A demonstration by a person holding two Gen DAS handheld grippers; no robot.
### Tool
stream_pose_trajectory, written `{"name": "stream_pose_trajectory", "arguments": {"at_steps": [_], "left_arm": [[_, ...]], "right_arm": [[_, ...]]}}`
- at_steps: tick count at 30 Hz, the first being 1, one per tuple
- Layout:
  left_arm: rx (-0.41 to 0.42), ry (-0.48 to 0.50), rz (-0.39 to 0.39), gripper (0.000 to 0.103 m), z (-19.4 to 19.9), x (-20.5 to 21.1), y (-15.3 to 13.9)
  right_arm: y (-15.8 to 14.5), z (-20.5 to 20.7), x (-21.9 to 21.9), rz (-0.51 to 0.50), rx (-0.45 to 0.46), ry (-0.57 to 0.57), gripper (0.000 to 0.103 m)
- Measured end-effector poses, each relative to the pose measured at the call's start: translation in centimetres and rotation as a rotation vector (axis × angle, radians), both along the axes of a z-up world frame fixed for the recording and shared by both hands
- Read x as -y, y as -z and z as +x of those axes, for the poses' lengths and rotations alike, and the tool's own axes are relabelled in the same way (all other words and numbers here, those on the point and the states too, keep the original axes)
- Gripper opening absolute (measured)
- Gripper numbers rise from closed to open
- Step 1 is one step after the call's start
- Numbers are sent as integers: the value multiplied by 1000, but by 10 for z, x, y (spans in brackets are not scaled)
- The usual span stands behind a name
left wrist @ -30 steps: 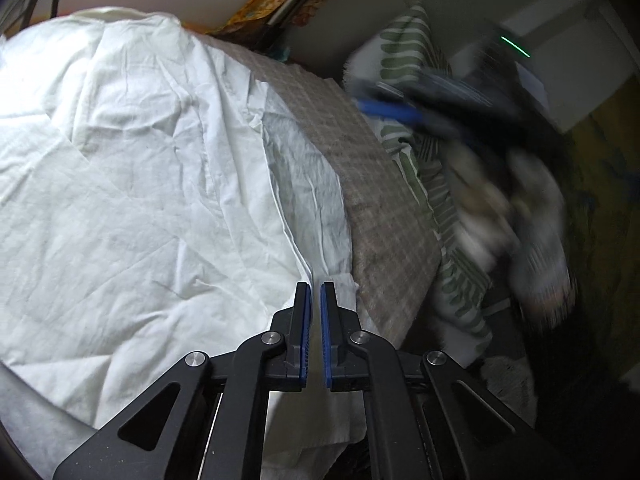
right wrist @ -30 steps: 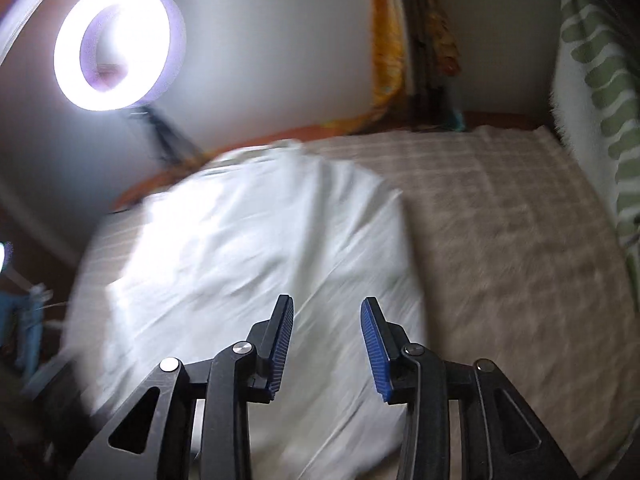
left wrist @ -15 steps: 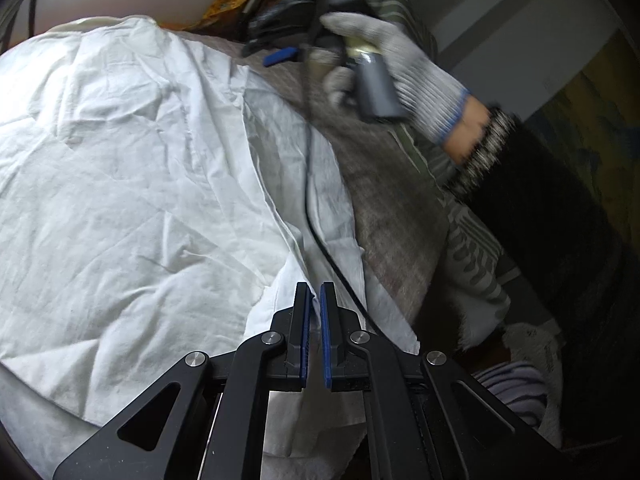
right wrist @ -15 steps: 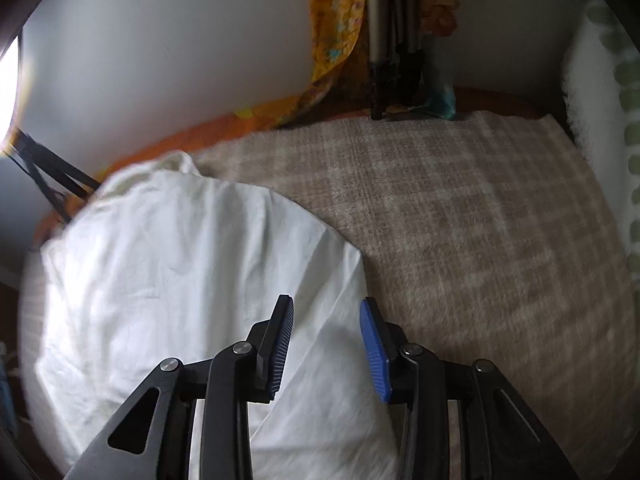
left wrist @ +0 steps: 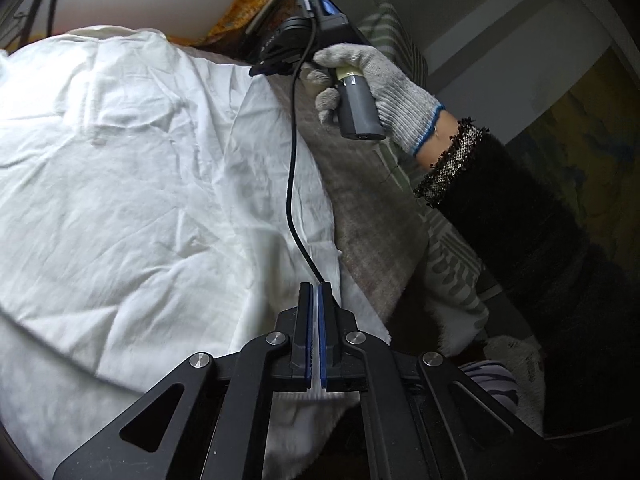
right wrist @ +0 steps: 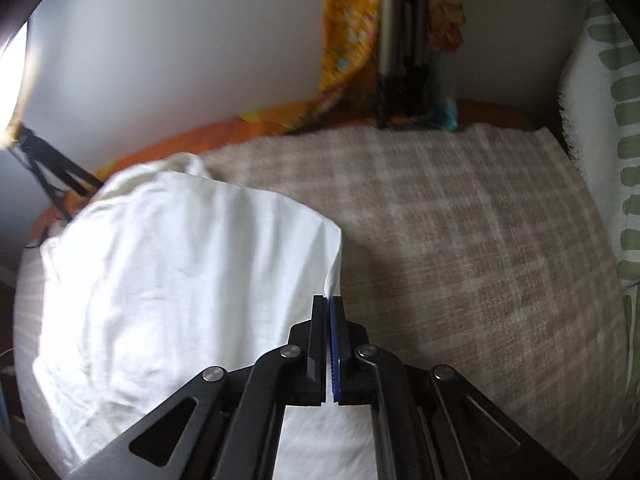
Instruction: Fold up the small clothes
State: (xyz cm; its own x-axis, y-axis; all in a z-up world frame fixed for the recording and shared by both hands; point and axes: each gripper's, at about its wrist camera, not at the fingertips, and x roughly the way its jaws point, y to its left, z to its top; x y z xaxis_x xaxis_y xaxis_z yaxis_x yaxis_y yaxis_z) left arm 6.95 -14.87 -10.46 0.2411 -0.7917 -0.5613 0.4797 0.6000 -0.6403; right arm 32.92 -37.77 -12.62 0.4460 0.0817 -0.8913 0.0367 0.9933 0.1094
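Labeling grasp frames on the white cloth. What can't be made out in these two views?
- Left wrist view: the right gripper fingers, hidden behind its own body.
- Left wrist view: whether the left gripper pinches the white cloth; the fingers hide the contact.
- Right wrist view: the checked blanket is blurred.
- Both views: the cloth's type; edges cut off.

White garment (left wrist: 132, 184), crumpled, spread flat across checked beige blanket (right wrist: 460, 240); right edge pinched up.

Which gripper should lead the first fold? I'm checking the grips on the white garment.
Right, probably. The right gripper has just closed its jaws on the white garment at its far edge, beside open plaid blanket. The left gripper pinches the near edge, anchoring it.
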Motion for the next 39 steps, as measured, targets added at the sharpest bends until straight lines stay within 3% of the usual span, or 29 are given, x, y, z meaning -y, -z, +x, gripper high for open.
{"name": "stream_pose_trajectory", "arguments": {"at_steps": [5,8,9,10,12,16,21,23,24,25,31,39], "left_arm": [[33,-32,39,1,-13,-21,-2],[-38,-78,32,4,-3,-28,10],[-39,-89,26,10,-2,-27,13],[-38,-97,19,31,0,-26,16],[-50,-105,14,49,1,-23,20],[29,-107,84,52,4,-7,22],[30,-14,113,49,14,14,28],[30,11,116,31,16,22,31],[30,15,115,7,16,25,32],[32,15,110,1,16,26,31],[47,21,31,2,9,18,13],[2,-64,-26,2,-9,-41,4]], "right_arm": [[-21,-13,-30,6,26,-72,0],[-22,-16,-37,-8,24,-71,0],[-23,-17,-37,-7,25,-70,0],[-21,-14,-37,-6,25,-69,0],[-19,-15,-36,-12,21,-71,0],[-15,-13,-33,-31,-24,-90,0],[-13,-13,-30,-29,-25,-90,0],[-11,-12,-30,-35,-26,-93,0],[-11,-12,-30,-38,-26,-94,0],[-11,-11,-30,-42,-26,-94,0],[-16,-11,-29,-46,-17,-94,0],[-38,-19,-48,5,-1,-145,0]]}}
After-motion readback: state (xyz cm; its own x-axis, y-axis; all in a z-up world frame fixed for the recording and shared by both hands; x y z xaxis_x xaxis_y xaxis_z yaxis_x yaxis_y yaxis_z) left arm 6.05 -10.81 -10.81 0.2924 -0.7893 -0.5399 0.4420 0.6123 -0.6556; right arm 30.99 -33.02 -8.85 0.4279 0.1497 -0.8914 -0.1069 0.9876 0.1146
